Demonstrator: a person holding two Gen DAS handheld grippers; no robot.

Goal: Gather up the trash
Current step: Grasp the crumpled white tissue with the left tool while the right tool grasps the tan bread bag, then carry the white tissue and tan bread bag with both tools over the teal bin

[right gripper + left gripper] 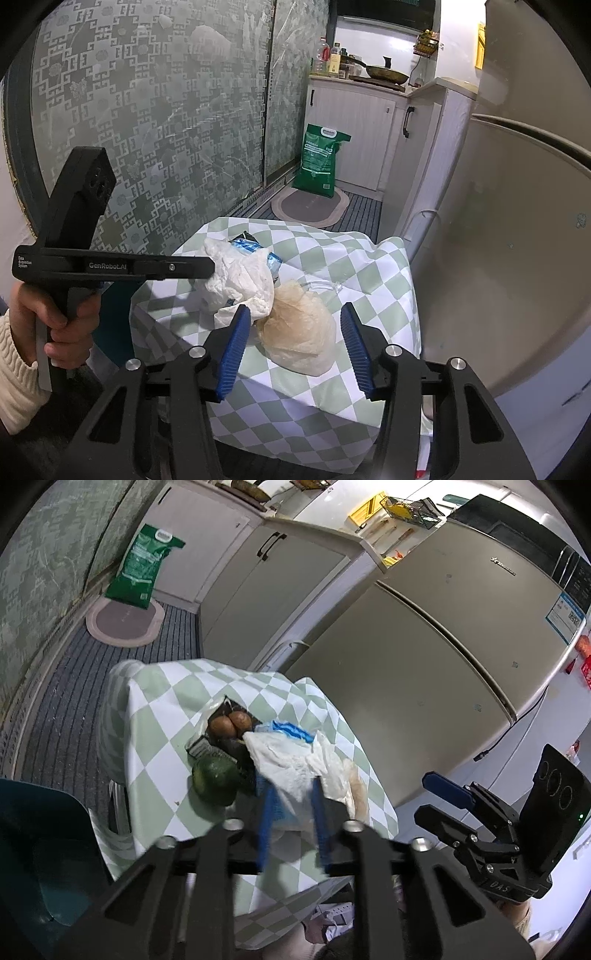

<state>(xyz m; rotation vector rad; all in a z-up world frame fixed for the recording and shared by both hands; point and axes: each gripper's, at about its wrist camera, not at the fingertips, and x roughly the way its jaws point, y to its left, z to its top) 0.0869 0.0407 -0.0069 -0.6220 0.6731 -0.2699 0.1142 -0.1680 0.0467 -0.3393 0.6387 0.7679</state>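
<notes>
Your left gripper [291, 794] is clenched on the white tissue wad [284, 764]; your right gripper [295, 332] stands released, jaws astride the brownish crumpled bag [299, 332] on the checked tablecloth [332, 258]. Step in hand: gathering the scraps. Next, judged: clamp the bag, lift both clear of the green fruit [216, 781] and tray [221, 734]

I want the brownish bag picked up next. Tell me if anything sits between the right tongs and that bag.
Nothing visible blocks it. The right tongs are open, with the brownish bag lying between the two blue fingers on the checkered tablecloth. The white crumpled bag touches its left side, near the left finger.
</notes>
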